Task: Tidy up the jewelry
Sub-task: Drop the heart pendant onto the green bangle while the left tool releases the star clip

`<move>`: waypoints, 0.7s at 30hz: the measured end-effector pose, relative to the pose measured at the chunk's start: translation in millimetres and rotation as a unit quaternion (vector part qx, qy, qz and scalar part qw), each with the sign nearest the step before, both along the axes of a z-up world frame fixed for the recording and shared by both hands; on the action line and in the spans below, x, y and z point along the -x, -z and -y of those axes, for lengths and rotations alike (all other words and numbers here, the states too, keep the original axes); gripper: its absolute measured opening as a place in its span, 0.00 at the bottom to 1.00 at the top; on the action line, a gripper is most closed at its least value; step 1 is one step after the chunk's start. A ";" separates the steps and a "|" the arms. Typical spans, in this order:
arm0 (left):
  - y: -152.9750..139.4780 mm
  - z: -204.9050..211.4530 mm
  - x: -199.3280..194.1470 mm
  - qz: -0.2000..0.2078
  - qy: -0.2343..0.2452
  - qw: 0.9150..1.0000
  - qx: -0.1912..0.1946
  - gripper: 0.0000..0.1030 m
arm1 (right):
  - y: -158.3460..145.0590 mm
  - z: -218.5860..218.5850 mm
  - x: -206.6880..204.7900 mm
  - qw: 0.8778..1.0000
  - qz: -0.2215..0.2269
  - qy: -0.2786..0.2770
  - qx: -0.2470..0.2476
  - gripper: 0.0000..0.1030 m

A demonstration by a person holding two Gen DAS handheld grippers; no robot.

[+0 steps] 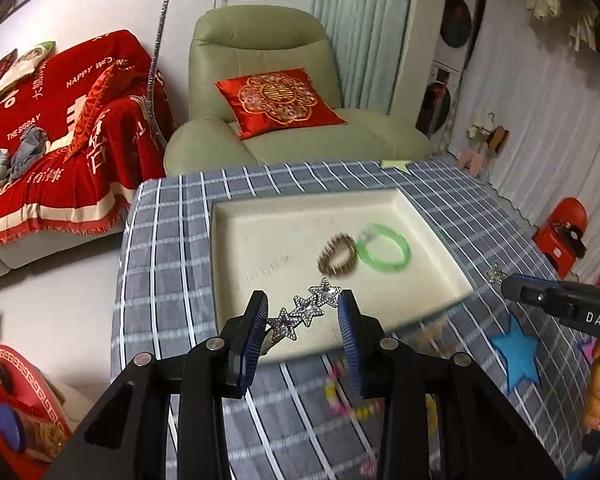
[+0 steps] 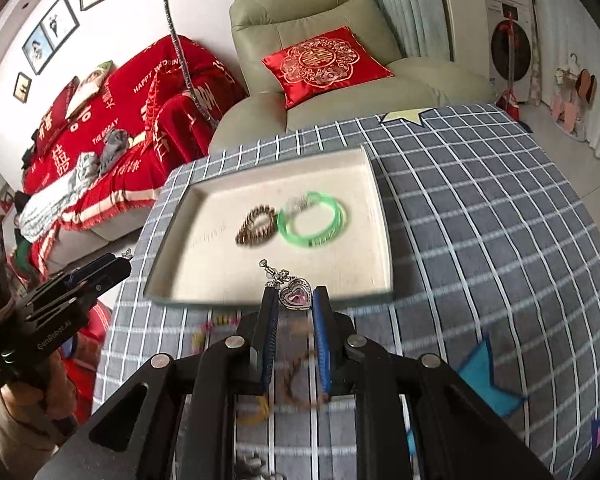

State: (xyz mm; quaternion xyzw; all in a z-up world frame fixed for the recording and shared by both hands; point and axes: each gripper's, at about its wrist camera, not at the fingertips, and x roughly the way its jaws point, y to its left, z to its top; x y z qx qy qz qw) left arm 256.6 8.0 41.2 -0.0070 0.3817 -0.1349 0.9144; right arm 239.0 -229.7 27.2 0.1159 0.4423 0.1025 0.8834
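Note:
A cream tray (image 1: 236, 216) (image 2: 180, 216) lies on the checked tablecloth and holds a brown bead bracelet (image 1: 337, 256) (image 2: 257, 225) and a green bangle (image 1: 384, 248) (image 2: 313, 219). My left gripper (image 1: 303, 312) is shut on a silver three-star hair clip (image 1: 304, 309), held over the tray's near edge. My right gripper (image 2: 296, 299) is shut on a heart-shaped earring with a pink stone (image 2: 294, 294), held at the tray's near edge. The right gripper also shows at the right of the left wrist view (image 1: 504, 280).
Loose jewelry lies on the cloth near me: a colourful bead bracelet (image 1: 346, 396), a brown cord (image 2: 300, 376) and a yellow ring (image 2: 256, 412). Blue star patches (image 1: 516, 354) mark the cloth. A green armchair (image 1: 260, 92) and red sofa (image 1: 52, 132) stand beyond the table.

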 end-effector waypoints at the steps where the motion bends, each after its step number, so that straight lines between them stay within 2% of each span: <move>1: 0.9 1.0 -9.0 -0.003 -0.003 1.000 0.000 0.51 | 1.2 -0.3 -9.7 1.000 -0.004 0.000 -0.001 0.18; 13: 48.9 20.4 -90.1 -0.047 -0.036 0.997 -0.043 0.51 | 42.7 -14.2 -102.2 0.999 -0.041 -0.008 0.011 0.18; 21: 78.8 28.1 -115.1 -0.068 -0.050 0.993 -0.077 0.51 | 76.0 -23.0 -137.7 0.997 -0.063 -0.014 0.029 0.18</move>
